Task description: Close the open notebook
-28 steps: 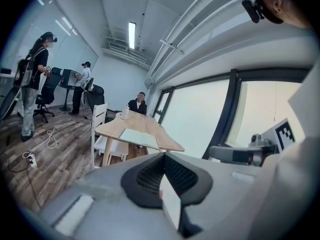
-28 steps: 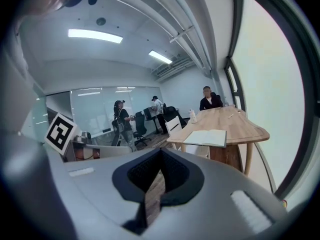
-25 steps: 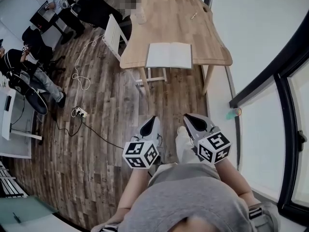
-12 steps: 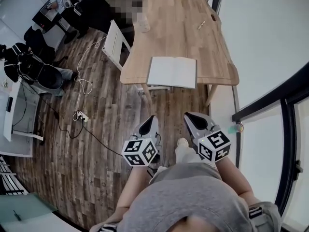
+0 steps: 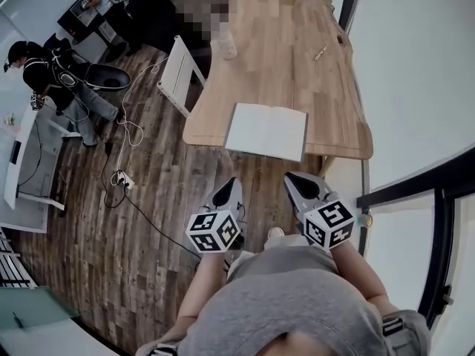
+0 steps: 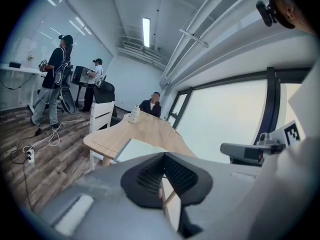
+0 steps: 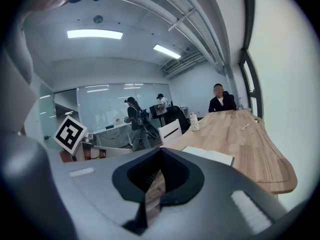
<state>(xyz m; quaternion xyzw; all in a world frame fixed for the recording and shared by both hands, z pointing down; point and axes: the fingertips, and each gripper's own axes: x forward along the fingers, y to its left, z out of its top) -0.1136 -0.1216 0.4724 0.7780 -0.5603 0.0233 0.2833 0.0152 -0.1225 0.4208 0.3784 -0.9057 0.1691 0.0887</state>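
From the head view, the notebook (image 5: pixel 267 132) is lying open and face up at the near edge of the table (image 5: pixel 297 58), about midway between the two near corners, with its front edge right at the rim. Spread open, its long side is running along that near edge, while the fold down the middle is pointing away toward the far end. The person is standing short of the table, holding the left gripper (image 5: pixel 232 185) and the right gripper (image 5: pixel 295 179) well apart from the book.

In the left gripper view, the left gripper (image 6: pixel 162 179) is showing its jaws pressed together on nothing, and the notebook (image 6: pixel 136 148) is lying pale beyond them on the table (image 6: pixel 147 129).

In the right gripper view, the right gripper (image 7: pixel 160 176) is likewise looking clenched and empty, with the notebook (image 7: pixel 210 155) ahead at the table (image 7: pixel 255 149) rim.

I am guessing the book is light, with limp pages and a somewhat stiffer cover, and likely to slide on the smooth wood. The outer edge of one half looks like the place to take hold, with the other half pinned down.
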